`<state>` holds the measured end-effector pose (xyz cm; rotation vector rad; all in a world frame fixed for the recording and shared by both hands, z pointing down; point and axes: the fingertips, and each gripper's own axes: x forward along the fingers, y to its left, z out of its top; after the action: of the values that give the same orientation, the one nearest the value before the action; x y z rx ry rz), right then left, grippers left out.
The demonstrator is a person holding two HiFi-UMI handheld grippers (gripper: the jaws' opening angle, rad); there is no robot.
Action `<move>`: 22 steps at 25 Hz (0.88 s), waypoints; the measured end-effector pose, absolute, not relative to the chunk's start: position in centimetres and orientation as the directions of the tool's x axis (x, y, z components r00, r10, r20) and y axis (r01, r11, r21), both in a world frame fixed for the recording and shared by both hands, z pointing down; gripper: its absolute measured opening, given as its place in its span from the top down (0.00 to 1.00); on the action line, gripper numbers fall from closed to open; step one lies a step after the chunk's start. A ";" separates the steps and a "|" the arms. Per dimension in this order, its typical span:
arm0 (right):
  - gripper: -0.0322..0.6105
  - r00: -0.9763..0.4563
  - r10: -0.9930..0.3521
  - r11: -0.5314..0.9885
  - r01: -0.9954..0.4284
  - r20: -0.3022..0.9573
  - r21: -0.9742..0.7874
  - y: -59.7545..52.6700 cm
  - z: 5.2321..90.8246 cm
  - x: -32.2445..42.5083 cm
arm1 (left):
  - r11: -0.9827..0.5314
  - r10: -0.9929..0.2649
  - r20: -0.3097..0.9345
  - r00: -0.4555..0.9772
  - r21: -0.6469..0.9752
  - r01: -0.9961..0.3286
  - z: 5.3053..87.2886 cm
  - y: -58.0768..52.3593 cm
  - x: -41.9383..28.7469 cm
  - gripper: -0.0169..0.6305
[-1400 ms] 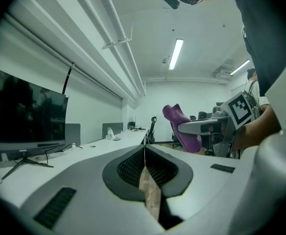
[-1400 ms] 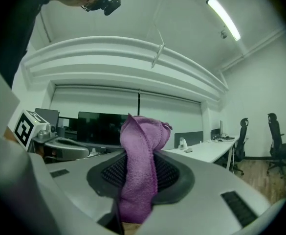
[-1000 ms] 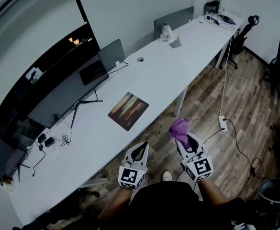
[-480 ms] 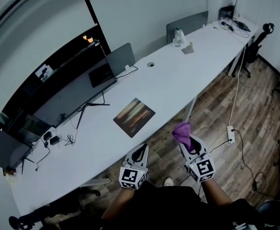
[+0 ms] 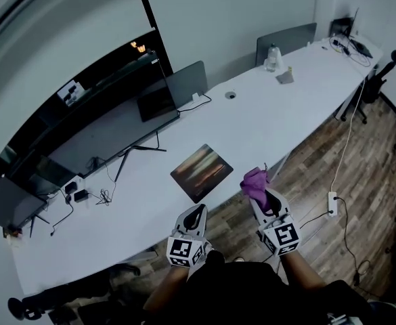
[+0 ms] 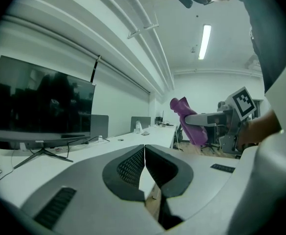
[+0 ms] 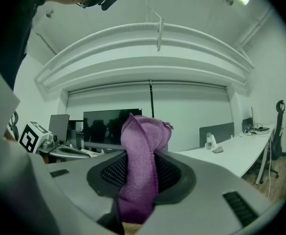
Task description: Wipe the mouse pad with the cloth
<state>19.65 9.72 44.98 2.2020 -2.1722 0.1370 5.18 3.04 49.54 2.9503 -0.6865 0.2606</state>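
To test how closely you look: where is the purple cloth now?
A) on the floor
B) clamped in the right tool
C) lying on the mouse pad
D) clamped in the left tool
B: the cloth is pinched between the jaws of the right tool, apart from the mouse pad.

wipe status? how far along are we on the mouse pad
Done: the purple cloth is picked up, clamped in the right gripper's jaws. In hand: that gripper hangs in the air beside the desk, just short of the mouse pad; the left gripper is shut and empty. Left: all the wiping, since the cloth is not on the pad yet.
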 end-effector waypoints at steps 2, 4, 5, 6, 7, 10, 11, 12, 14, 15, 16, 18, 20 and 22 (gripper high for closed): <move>0.74 -0.003 -0.996 0.001 -1.000 0.090 -0.023 7.8 44.9 19.3 | -0.881 -0.452 0.182 0.873 0.062 -0.469 49.5 1.4 4.5 0.94; 0.74 -0.023 -0.996 0.021 -0.999 0.087 -0.024 5.8 44.7 19.0 | -0.867 -0.478 0.179 0.860 0.065 -0.495 49.4 -0.5 3.8 0.94; 0.74 -0.036 -0.995 0.033 -0.999 0.088 -0.029 4.7 44.6 18.7 | -0.858 -0.492 0.178 0.852 0.067 -0.509 49.3 -1.4 3.5 0.94; 0.74 -0.052 -0.995 0.049 -0.998 0.091 -0.034 3.7 44.6 18.4 | -0.849 -0.506 0.178 0.844 0.069 -0.523 49.3 -2.3 3.0 0.94; 0.74 -0.068 -0.993 0.065 -0.997 0.094 -0.038 2.7 44.7 17.9 | -0.841 -0.519 0.178 0.836 0.069 -0.536 49.3 -3.1 2.6 0.94; 0.74 -0.099 -0.990 0.096 -0.995 0.102 -0.034 0.1 45.1 16.6 | -0.823 -0.545 0.180 0.819 0.069 -0.564 49.6 -5.4 1.6 0.94; 0.74 -0.108 -0.989 0.105 -0.994 0.104 -0.033 -0.7 45.2 16.2 | -0.820 -0.550 0.178 0.816 0.070 -0.568 49.6 -6.1 1.3 0.94; 0.74 -0.118 -0.987 0.116 -0.993 0.108 -0.032 -1.5 45.3 15.8 | -0.817 -0.554 0.176 0.814 0.071 -0.572 49.5 -6.8 1.1 0.94; 0.74 -0.136 -0.983 0.133 -0.990 0.125 -0.036 -3.0 45.7 15.0 | -0.814 -0.560 0.172 0.811 0.072 -0.577 49.4 -8.0 0.5 0.94; 0.74 -0.142 -0.981 0.138 -0.990 0.136 -0.040 -3.6 45.9 14.7 | -0.812 -0.562 0.171 0.809 0.073 -0.579 49.4 -8.6 0.2 0.94; 0.74 -0.147 -0.978 0.142 -0.989 0.145 -0.043 -4.2 46.1 14.3 | -0.811 -0.563 0.170 0.809 0.075 -0.580 49.4 -9.1 -0.2 0.94; 0.74 -0.157 -0.975 0.152 -0.988 0.158 -0.040 -5.3 46.4 13.7 | -0.809 -0.564 0.170 0.808 0.082 -0.582 49.5 -10.1 -0.8 0.94; 0.74 -0.175 -0.970 0.173 -0.984 0.169 -0.031 -6.5 46.6 12.9 | -0.800 -0.574 0.173 0.800 0.088 -0.593 49.8 -11.2 -1.6 0.94; 0.74 -0.198 -0.963 0.197 -0.980 0.185 -0.022 -7.5 46.9 12.0 | -0.789 -0.589 0.174 0.790 0.089 -0.608 50.0 -12.2 -2.6 0.94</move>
<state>11.97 -7.53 46.94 1.9015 -2.3265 0.2027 -2.57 -12.16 49.96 2.8377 -0.9537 0.2055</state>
